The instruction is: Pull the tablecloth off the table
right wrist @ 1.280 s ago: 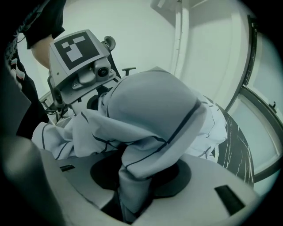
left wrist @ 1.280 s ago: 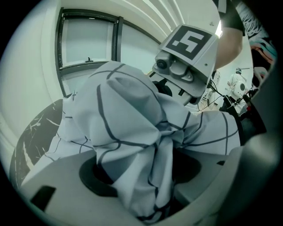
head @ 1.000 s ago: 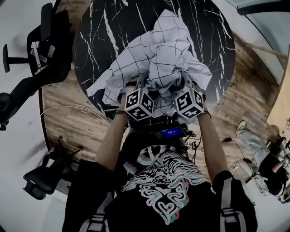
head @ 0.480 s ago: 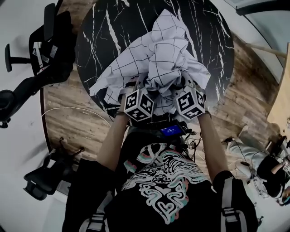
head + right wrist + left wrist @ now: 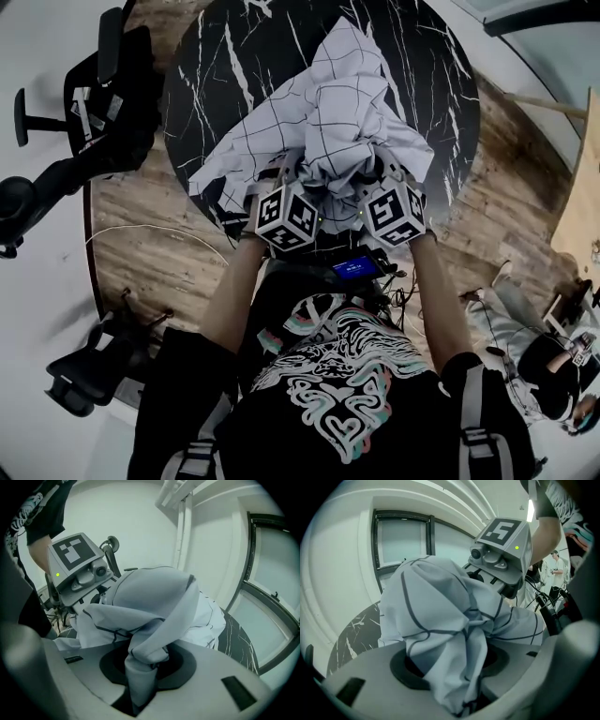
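Left gripper (image 5: 461, 670) is clamped on a thick twist of the tablecloth (image 5: 328, 103) - the fabric is wedged right between its jaws. Right gripper (image 5: 143, 670) is clamped the same way on a narrower twist, and its jaws have just been closing further on it. Both are held side by side, close together, angled downward at the near rim of the table (image 5: 211, 66).

Key relation: the rest of the cloth lies ahead of both grippers, away from the body. It is bunched into a raised heap just beyond the jaws and then tapers to a point far out over the table. Its long axis runs straight forward from the gap between the two grippers. A flatter flap is spread out to the left of the left gripper, still resting on the tabletop near the rim.

Neither gripper is clearly nearer - each is already on the cloth at the near end.

Much of the black marble top is already bare around the heap, so the task is judged well along. The remaining pull is judged to run back toward the body, along that long axis - the left-hand flap may drag last.
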Available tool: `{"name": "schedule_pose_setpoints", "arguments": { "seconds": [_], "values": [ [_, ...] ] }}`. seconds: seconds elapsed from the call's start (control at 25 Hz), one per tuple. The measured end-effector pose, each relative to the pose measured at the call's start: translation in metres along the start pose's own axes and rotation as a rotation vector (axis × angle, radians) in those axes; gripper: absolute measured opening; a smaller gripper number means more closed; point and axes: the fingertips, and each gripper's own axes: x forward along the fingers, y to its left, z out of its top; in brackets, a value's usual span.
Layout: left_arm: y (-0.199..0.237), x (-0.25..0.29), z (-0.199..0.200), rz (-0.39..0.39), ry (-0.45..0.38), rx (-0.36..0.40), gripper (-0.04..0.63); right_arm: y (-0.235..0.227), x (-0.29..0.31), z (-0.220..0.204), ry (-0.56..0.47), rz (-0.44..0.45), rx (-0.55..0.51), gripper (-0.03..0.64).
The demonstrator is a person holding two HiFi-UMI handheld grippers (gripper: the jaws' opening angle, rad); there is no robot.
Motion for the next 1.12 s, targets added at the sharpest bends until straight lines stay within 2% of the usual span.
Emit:
{"name": "schedule_pose_setpoints", "arguments": {
  "seconds": [0.88, 1.12],
  "values": [
    [0.005, -0.031, 0.036, 0.073, -0.057, 0.043, 0.268, -0.006, -0.034, 0.038, -0.081, -0.063, -0.018, 0.089],
    [0.002, -0.04, 0.05, 0.096, -0.087, 0.057, 0.268, -0.007, -0.051, 0.046, -0.097, -0.104, -0.03, 0.087]
  ]
}}
